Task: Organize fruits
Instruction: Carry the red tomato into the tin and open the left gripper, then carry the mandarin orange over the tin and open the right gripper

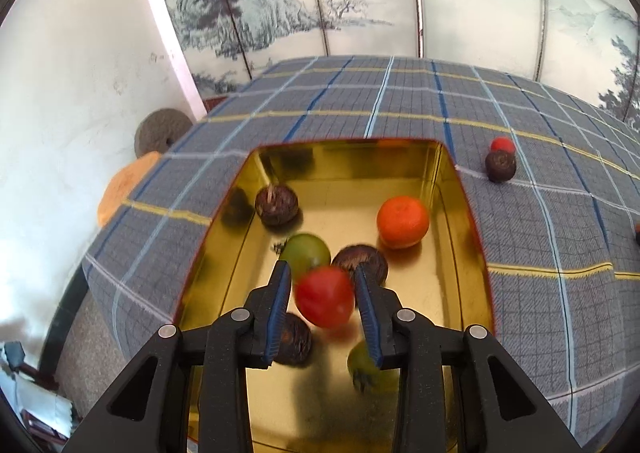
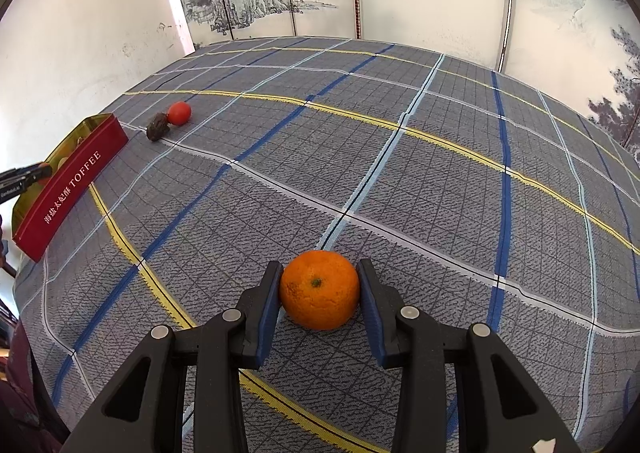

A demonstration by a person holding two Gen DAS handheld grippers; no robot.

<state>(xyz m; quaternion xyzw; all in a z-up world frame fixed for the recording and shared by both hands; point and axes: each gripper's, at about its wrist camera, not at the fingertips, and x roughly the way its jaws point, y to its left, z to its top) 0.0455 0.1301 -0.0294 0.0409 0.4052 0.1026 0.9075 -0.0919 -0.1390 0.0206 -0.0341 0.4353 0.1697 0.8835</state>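
Red tin (image 2: 68, 189) at the table's (image 2: 400, 173) left edge, "TOFFEE" in white on its side after Chinese characters I can't read. Left claw (image 1: 322, 293) over the gold interior, jaws a touch apart, blurred tomato (image 1: 325, 297) between them, no pad contact. Right claw (image 2: 320, 289) pinches an orange (image 2: 319, 289) on the cloth.

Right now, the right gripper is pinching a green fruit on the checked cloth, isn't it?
Not quite. The fruit pinched by the right gripper is an orange, not a green fruit. It does sit on the checked cloth. The right wrist view shows it.
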